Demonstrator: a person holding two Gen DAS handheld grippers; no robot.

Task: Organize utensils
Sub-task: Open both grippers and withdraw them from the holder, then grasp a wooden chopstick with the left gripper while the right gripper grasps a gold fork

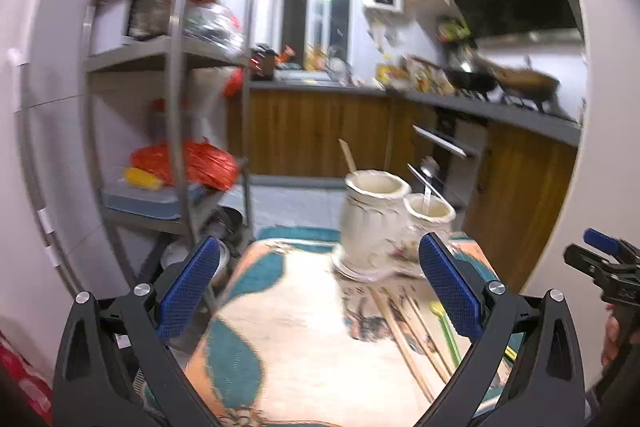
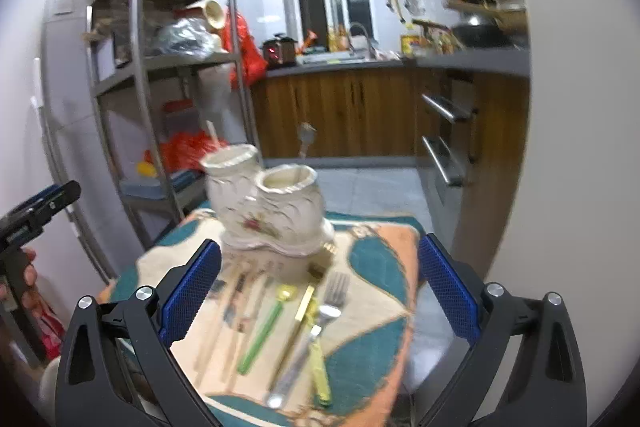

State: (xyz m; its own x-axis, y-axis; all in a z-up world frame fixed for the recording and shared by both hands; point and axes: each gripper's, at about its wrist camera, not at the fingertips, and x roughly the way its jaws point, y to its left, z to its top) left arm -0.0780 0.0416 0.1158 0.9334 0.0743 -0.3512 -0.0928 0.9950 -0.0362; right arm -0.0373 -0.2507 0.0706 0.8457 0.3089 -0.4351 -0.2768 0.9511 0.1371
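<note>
A cream ceramic holder with two cups [image 1: 376,223] [image 2: 268,203] stands at the far end of a small table covered by a teal, orange and cream cloth [image 1: 288,331] [image 2: 372,319]. A wooden stick [image 1: 347,155] pokes out of its taller cup and a metal utensil [image 1: 428,183] out of the lower one. In front of it lie chopsticks [image 1: 404,343], a green-handled utensil [image 2: 262,331], a gold one [image 2: 298,327], a fork [image 2: 316,327] and a yellow-handled piece [image 2: 320,375]. My left gripper [image 1: 320,283] is open above the cloth. My right gripper [image 2: 320,283] is open over the utensils.
A metal shelf rack [image 1: 176,75] [image 2: 140,75] with bags and boxes stands left of the table. Wooden cabinets with a dark counter [image 1: 320,87] run along the back and right, with woks [image 1: 500,81] on the stove. A hand holds the other gripper [image 1: 608,267] [image 2: 32,207].
</note>
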